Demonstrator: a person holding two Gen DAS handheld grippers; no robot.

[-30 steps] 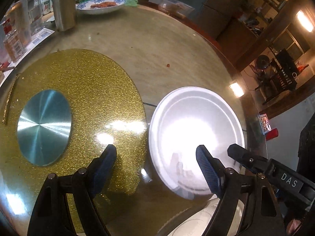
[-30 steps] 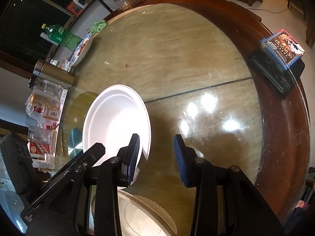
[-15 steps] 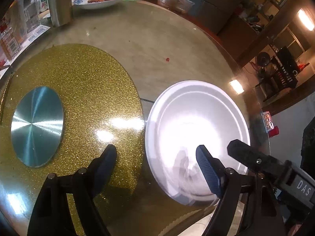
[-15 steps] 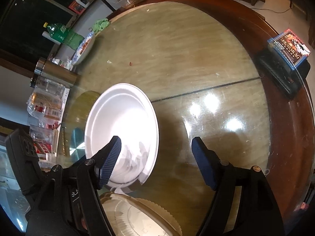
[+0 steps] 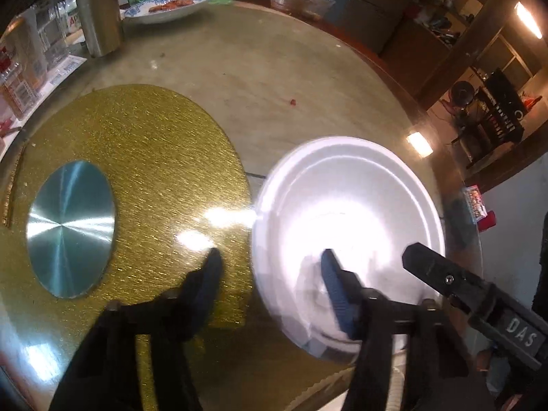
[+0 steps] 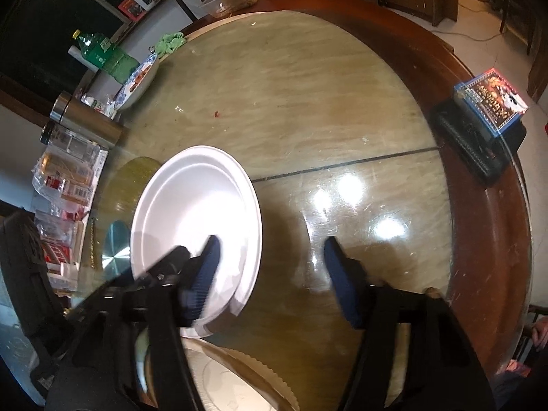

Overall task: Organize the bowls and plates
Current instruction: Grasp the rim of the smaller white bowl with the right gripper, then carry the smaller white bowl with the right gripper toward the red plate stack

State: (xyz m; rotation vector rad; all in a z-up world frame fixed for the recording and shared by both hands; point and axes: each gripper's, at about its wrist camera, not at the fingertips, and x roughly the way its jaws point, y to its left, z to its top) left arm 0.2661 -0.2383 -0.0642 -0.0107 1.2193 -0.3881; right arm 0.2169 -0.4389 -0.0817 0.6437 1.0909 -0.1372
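A large white plate (image 5: pixel 346 205) lies flat on the round table, beside the gold turntable (image 5: pixel 137 171). It also shows in the right wrist view (image 6: pixel 191 212). My left gripper (image 5: pixel 270 270) is open and empty, its fingers astride the plate's near left rim. My right gripper (image 6: pixel 269 260) is open and empty, its left finger over the plate's near right part. A second pale plate with a scalloped edge (image 6: pixel 236 376) lies at the near table edge, partly hidden by the grippers.
A blue-patterned dish with food (image 5: pixel 167 5), a steel flask (image 5: pixel 97 10) and clear jars (image 5: pixel 20 75) stand at the far left. A green bottle (image 6: pixel 102 53) stands behind them. A blue box on a black case (image 6: pixel 489 109) sits at the table's right rim.
My right gripper has opened wide, from nearly shut at the plate's rim. Both grippers have moved forward a little over the white plate. The plate rests in the same place.
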